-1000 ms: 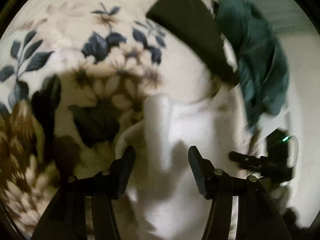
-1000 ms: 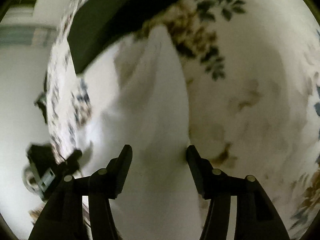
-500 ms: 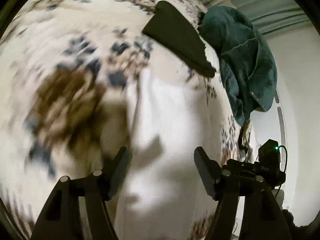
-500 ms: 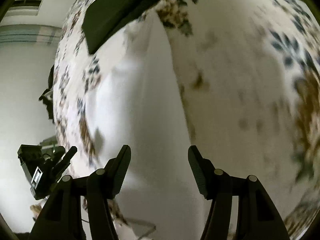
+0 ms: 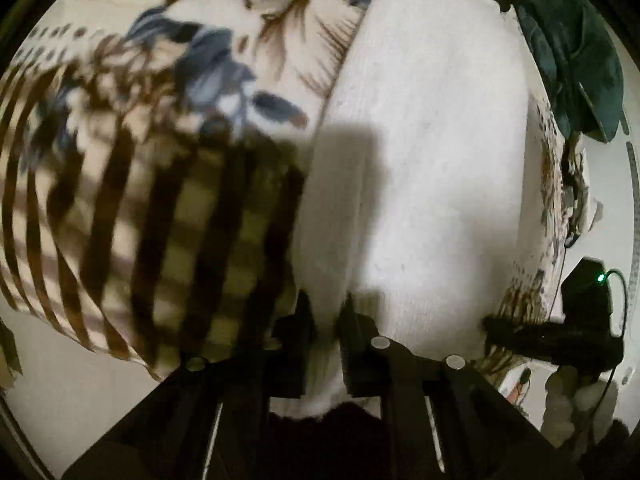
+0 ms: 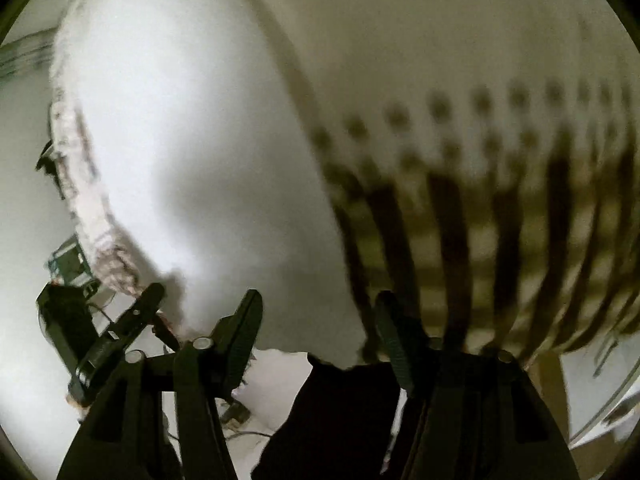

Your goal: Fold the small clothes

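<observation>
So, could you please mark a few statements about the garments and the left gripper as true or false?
1. The left gripper is shut on the edge of the white knitted garment. True.
2. The white knitted garment lies on a bare wooden table. False: it lies on a cream floral-patterned blanket.
3. A crumpled dark green garment lies beyond the white one. True.
4. The left gripper holds the dark green garment. False: only white knit is between its fingers.

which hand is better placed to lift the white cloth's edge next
Left. The left gripper is shut on the near edge of the white cloth; the right gripper is closing, the edge between its jaws unpinched.
</observation>
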A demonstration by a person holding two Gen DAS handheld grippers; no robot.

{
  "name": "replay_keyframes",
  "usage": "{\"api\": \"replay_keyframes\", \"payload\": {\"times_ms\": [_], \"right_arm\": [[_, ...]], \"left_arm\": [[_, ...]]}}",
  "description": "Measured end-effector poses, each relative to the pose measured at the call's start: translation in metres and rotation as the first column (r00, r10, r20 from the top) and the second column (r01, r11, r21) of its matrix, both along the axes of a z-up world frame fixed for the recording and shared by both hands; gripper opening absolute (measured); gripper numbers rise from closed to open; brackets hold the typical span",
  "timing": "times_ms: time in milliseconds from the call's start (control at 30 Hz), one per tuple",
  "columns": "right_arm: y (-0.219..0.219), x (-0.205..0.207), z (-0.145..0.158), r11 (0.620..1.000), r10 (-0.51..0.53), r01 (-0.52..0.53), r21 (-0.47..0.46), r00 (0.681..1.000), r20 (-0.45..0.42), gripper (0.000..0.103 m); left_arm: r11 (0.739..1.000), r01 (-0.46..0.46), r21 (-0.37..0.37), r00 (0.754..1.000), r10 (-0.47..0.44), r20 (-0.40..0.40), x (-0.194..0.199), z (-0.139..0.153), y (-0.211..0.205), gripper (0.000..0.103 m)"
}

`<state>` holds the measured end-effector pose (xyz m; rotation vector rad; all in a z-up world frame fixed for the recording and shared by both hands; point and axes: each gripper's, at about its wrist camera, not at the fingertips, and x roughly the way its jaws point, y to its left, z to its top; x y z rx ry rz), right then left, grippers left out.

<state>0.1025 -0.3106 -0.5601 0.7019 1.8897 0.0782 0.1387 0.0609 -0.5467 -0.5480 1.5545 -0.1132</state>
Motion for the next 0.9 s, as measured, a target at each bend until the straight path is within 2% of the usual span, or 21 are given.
{"api": "replay_keyframes", "payload": {"times_ms": [33,100,200,267,433,533,600,700,733,767,800,833,900], "right_arm": [[0.0,-0.008,0.0,0.999,-0.026,0.026,-0.024,1.0,0.018,0.008],[0.003,-0.017,0.01,0.997,-0.024,0.03,-0.074,0.997,0.074,0.007],[0.017,-0.029,0.033,0.992,0.049,-0.03,-0.126,0.987,0.154,0.006],[0.03,-0.036,0.044,0.986,0.112,-0.087,-0.145,0.978,0.174,0.006],[0.042,-0.054,0.047,0.977,0.16,-0.135,-0.162,0.975,0.155,0.005],[0.034,-0.054,0.025,0.986,0.112,-0.097,-0.134,0.988,0.107,0.005],[0.037,-0.048,0.009,0.992,0.09,-0.083,-0.094,0.993,0.078,0.007],[0.028,-0.044,0.005,0.999,0.047,-0.047,-0.01,0.996,0.075,0.019],[0.022,-0.046,0.007,0.999,0.036,-0.037,0.016,0.995,0.09,0.038],[0.017,-0.047,0.009,0.999,0.031,-0.034,0.029,0.994,0.105,0.06],[0.014,-0.049,0.01,0.998,0.019,-0.026,0.057,0.992,0.121,0.065],[0.013,-0.051,0.007,0.996,0.011,-0.021,0.087,0.993,0.121,0.067],[0.013,-0.056,-0.006,0.991,0.011,-0.023,0.129,0.995,0.094,0.067]], "left_arm": [[1.0,-0.015,0.013,0.999,0.015,0.032,-0.002,0.007,0.0,0.009],[0.999,-0.034,0.031,0.997,0.031,0.072,-0.004,0.021,0.0,0.008],[0.999,-0.018,0.038,0.991,0.013,0.133,-0.004,0.041,-0.003,0.007],[0.999,-0.003,0.035,0.989,-0.002,0.146,-0.011,0.044,-0.002,0.006],[0.999,-0.011,0.039,0.994,0.007,0.109,-0.026,0.023,0.012,0.006],[0.999,-0.021,0.03,0.998,0.019,0.063,-0.032,-0.002,0.019,0.006],[1.0,-0.019,-0.005,0.999,0.019,0.046,-0.033,-0.011,0.023,0.007],[0.99,-0.07,-0.121,0.996,0.077,0.048,-0.034,-0.012,0.036,0.018],[0.986,-0.079,-0.144,0.995,0.087,0.052,-0.035,-0.012,0.041,0.034],[0.984,-0.081,-0.16,0.995,0.09,0.052,-0.037,-0.012,0.044,0.058],[0.977,-0.087,-0.196,0.994,0.098,0.046,-0.038,-0.017,0.047,0.066],[0.959,-0.111,-0.26,0.993,0.12,0.021,-0.04,-0.028,0.049,0.067],[0.929,-0.143,-0.342,0.99,0.138,-0.038,-0.041,-0.048,0.046,0.067]]}}
